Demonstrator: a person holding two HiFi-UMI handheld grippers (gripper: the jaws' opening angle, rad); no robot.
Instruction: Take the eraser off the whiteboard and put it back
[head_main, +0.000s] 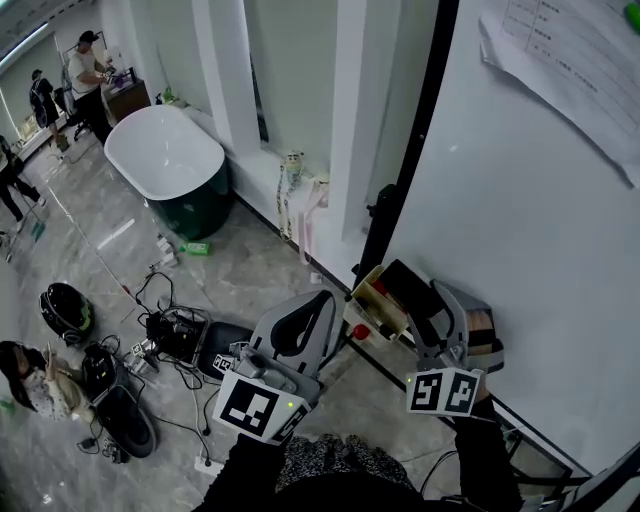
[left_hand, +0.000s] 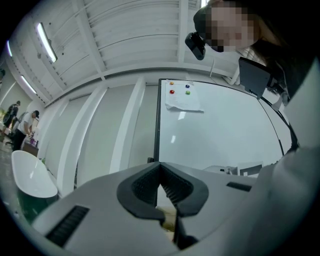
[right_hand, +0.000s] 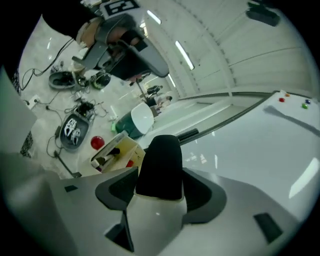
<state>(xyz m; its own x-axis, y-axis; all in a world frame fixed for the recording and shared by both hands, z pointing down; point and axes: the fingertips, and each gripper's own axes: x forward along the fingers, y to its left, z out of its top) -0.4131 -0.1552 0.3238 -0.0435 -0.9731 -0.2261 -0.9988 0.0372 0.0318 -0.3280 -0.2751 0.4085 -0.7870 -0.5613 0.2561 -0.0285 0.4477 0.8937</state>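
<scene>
The eraser (right_hand: 160, 165), black felt on a white body, sits between the jaws of my right gripper (right_hand: 160, 187), which is shut on it. In the head view this gripper (head_main: 428, 302) holds the eraser (head_main: 408, 287) just in front of the lower part of the whiteboard (head_main: 530, 230), beside a small wooden tray (head_main: 376, 296). My left gripper (head_main: 300, 335) hangs to the left, away from the board, shut with nothing in it. In its own view the pads meet at the tips (left_hand: 160, 172) and the whiteboard (left_hand: 225, 130) lies beyond.
A paper sheet (head_main: 575, 60) hangs on the board under coloured magnets (left_hand: 172, 91). The tray (right_hand: 116, 150) holds markers, with a red round thing (right_hand: 97, 142) beside it. A white bathtub (head_main: 165, 155), cables and bags (head_main: 170, 335) and people (head_main: 88, 75) are on the floor to the left.
</scene>
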